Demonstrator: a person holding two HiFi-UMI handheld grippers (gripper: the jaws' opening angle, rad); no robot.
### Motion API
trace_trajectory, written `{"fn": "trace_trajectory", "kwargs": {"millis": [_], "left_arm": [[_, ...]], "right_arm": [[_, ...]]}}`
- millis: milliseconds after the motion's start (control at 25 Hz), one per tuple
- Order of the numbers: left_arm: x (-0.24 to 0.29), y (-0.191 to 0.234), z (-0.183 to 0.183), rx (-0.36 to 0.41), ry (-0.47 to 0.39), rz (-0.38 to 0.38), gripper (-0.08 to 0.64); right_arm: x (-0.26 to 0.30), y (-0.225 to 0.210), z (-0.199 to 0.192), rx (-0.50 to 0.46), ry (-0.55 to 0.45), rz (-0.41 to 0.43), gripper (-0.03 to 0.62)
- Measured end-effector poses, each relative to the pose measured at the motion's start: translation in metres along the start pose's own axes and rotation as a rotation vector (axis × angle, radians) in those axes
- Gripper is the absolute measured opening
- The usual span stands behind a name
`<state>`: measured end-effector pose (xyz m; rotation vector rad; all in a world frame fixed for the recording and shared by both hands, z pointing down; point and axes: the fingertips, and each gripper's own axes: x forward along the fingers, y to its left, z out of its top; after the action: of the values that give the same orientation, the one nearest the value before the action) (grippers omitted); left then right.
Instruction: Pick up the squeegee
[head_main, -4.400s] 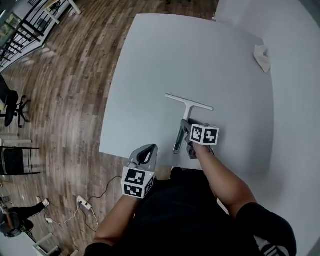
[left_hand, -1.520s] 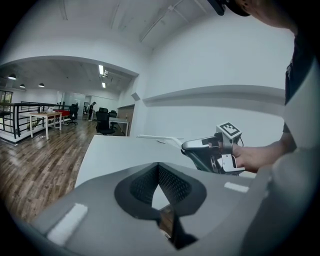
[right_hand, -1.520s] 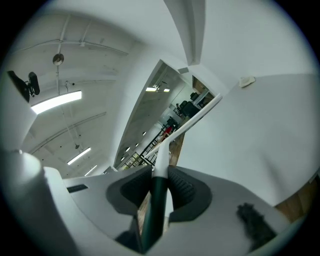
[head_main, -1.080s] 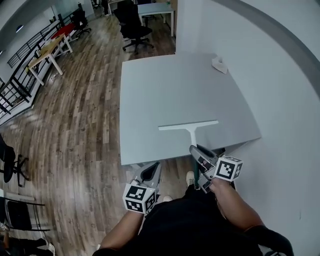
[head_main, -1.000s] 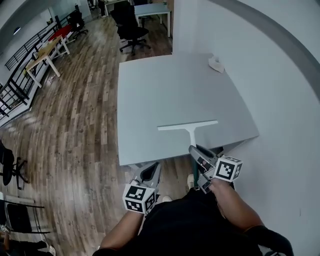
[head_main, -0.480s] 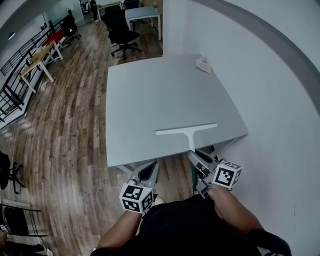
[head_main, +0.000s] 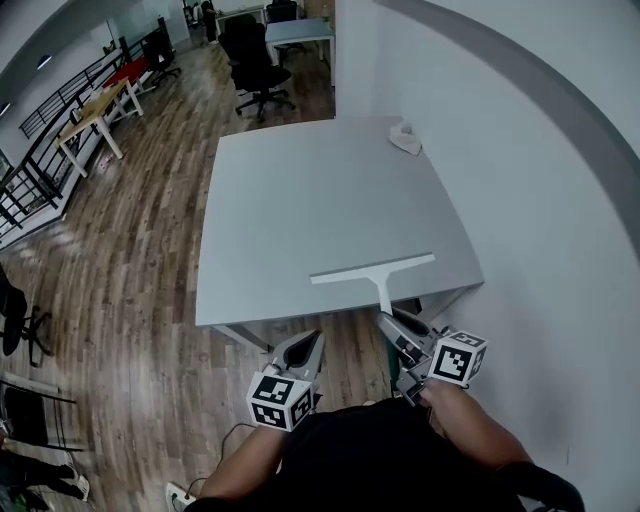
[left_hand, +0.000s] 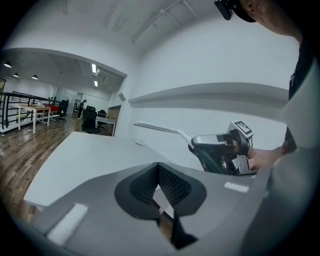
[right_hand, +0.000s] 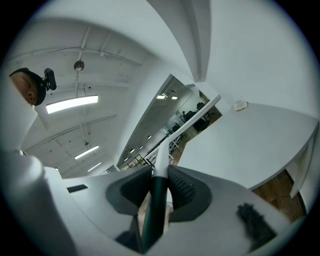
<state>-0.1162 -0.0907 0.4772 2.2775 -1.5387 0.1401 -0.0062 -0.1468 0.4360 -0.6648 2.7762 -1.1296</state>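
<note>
The squeegee (head_main: 372, 270) has a long white blade and a dark green handle. It hangs in the air over the near edge of the grey table (head_main: 320, 190), blade level. My right gripper (head_main: 386, 322) is shut on the handle; in the right gripper view the handle (right_hand: 159, 192) runs between both ribbed pads and the blade (right_hand: 200, 112) points ahead. My left gripper (head_main: 310, 342) floats to its left off the table edge, jaws together with nothing in them. In the left gripper view its tips (left_hand: 159, 167) meet, and the squeegee (left_hand: 160, 129) shows beyond.
A crumpled white cloth (head_main: 405, 140) lies at the table's far right corner. A white wall (head_main: 530, 200) runs along the right side. Black office chairs (head_main: 255, 60) and wooden desks (head_main: 95, 110) stand on the wood floor farther off. A power strip (head_main: 178, 494) lies near my feet.
The squeegee, which lay on the table with my right gripper at its handle, is now lifted. Both grippers have drawn back past the table's near edge, taking the squeegee along.
</note>
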Motion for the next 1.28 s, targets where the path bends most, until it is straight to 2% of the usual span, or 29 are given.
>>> {"fn": "trace_trajectory", "kwargs": {"millis": [320, 480, 600, 800, 1000, 1280], "left_arm": [[0.01, -0.017, -0.009, -0.011, -0.012, 0.045, 0.006], [0.014, -0.053, -0.009, -0.01, -0.018, 0.074, 0.006], [0.019, -0.071, -0.014, -0.002, 0.01, 0.092, 0.006], [0.019, -0.067, -0.022, 0.011, 0.069, 0.108, 0.006], [0.017, -0.058, -0.013, 0.033, 0.072, 0.101, 0.006], [-0.001, -0.041, -0.015, 0.041, 0.089, 0.064, 0.006]], "right_arm": [[-0.021, -0.018, -0.003, 0.016, 0.012, 0.027, 0.109], [-0.055, -0.029, 0.0, 0.027, 0.023, 0.039, 0.109], [-0.068, -0.039, 0.004, 0.035, 0.028, 0.052, 0.109], [-0.067, -0.048, 0.003, 0.052, -0.001, 0.048, 0.108], [-0.063, -0.042, -0.005, 0.048, -0.007, 0.034, 0.109], [-0.049, -0.033, -0.017, 0.025, -0.056, -0.031, 0.107]]}}
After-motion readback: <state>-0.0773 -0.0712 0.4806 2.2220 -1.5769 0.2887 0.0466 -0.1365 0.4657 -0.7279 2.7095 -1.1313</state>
